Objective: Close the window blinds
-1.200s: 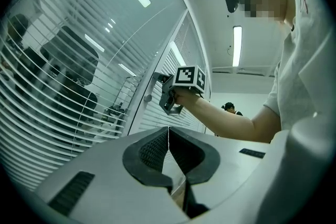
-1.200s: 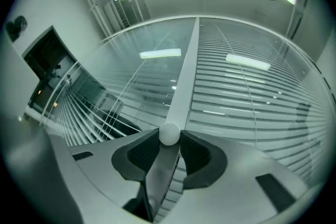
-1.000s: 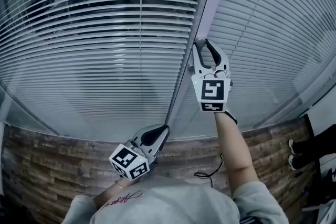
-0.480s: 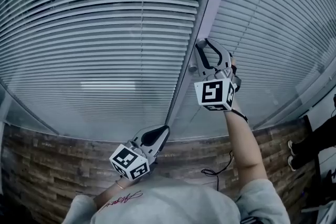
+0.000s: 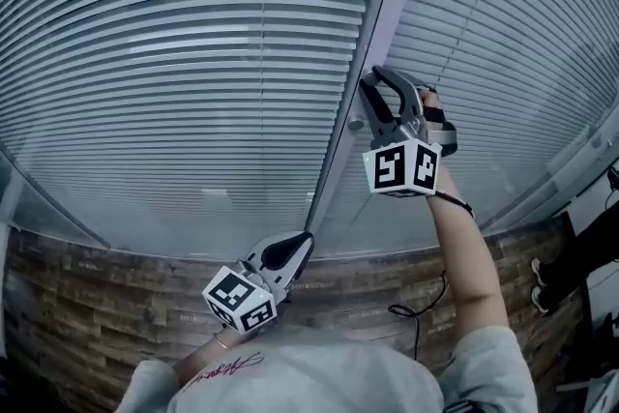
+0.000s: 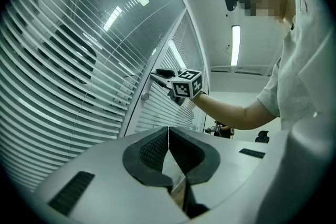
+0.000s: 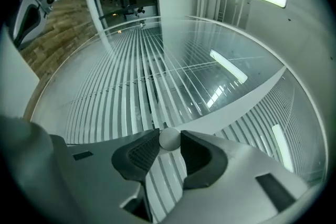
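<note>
White slatted blinds (image 5: 184,63) hang behind glass left of a pale upright frame post (image 5: 385,5), with more blinds (image 5: 513,34) to its right. The slats lie nearly flat and hide the room behind. My right gripper (image 5: 368,78) reaches up to the post. In the right gripper view it (image 7: 169,137) is shut on a small round white knob (image 7: 169,140), both pads pressing its sides. My left gripper (image 5: 304,237) is low beside the foot of the post. Its jaws (image 6: 168,131) are shut with nothing between them.
A wood-patterned floor (image 5: 87,305) runs below the glass wall. A thin black cable (image 5: 416,314) lies on it near the right forearm. Another small knob (image 6: 144,95) sticks out of the post below the right gripper. Dark objects (image 5: 571,276) stand at the right edge.
The right gripper has rolled about its own axis on the knob. The left blinds' slats have tilted shut: the chairs seen through them a second ago are now hidden. The left gripper has not moved.
</note>
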Demonstrator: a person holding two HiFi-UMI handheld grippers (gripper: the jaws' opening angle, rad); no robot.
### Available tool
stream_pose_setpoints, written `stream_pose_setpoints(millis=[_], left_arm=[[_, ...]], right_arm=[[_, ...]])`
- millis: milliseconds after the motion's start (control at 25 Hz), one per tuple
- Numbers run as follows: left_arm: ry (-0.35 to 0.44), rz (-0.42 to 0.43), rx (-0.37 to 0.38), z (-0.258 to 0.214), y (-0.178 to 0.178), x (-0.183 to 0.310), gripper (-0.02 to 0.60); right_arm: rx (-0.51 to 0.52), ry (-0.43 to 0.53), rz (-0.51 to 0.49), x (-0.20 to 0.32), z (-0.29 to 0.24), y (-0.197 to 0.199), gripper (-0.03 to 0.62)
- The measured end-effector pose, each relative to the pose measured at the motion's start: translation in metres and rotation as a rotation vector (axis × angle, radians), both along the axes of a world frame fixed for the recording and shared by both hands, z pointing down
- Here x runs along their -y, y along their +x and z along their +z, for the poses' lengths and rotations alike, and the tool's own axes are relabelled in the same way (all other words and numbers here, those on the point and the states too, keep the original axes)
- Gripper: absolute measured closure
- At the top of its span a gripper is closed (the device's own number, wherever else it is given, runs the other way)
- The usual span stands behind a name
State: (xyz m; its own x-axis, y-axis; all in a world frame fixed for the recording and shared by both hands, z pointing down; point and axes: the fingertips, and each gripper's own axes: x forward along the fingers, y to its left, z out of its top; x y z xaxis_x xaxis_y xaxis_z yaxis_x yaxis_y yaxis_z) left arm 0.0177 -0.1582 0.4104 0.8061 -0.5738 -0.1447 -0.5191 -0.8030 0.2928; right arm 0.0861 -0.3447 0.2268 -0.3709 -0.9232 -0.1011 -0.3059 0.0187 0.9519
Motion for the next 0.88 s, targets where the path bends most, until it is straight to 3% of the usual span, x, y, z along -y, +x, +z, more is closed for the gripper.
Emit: stream_pose_setpoints(millis=[440,560,760,880], left_arm=[[-0.004,-0.008,0.005,-0.001,-0.001,-0.003,0.563],[-0.001,-0.006,0.005,-0.002,-0.001,-0.004,0.563],[-0.006,-0.013,0.006,-0.002,-0.003,-0.004,0.563],[-0.006,-0.010,-0.002,-0.001,-0.002,-0.003,0.563]], right_arm=[[-0.275,0.052,0.000,-0.001,0.005,-0.003,0.461],[-0.288,0.054,-0.001,-0.001,0.005,-0.003,0.461],[-0.080,0.091,0.040,-0.006,0.003,-0.005,0.461],[0.265,0.016,-0.005,-0.013,-0.005,-0.001,0.459]])
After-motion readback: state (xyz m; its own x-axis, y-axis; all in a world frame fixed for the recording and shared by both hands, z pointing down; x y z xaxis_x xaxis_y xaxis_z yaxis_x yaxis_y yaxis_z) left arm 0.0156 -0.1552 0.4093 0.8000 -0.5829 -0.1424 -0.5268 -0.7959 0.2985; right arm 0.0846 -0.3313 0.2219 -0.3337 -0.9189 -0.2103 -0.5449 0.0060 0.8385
